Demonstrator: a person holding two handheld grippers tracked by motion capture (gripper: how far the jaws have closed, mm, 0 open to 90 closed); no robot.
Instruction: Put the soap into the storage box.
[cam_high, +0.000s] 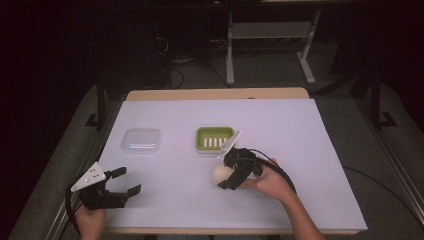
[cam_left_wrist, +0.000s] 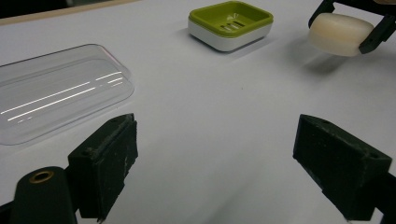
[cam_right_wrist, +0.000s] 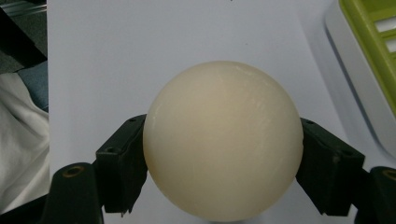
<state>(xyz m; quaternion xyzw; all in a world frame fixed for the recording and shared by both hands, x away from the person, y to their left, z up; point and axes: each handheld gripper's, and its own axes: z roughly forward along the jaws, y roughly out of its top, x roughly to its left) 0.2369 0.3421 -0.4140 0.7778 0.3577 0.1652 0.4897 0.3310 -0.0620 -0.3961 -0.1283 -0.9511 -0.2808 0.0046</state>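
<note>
Left claw (cam_high: 121, 181) spread wide and empty over the white-covered counter (cam_high: 300, 150), clear rounded plastic lid (cam_high: 142, 140) beyond it, green-and-white slatted soap dish (cam_high: 214, 139) mid-counter, right claw (cam_high: 223, 172) clamped on a round cream soap bar (cam_right_wrist: 222, 140), lifted just before the dish.

The soap dish (cam_right_wrist: 373, 51) is cut off at the right gripper view's edge; the clear lid (cam_left_wrist: 56, 93) is cropped at the left gripper view's left edge.
</note>
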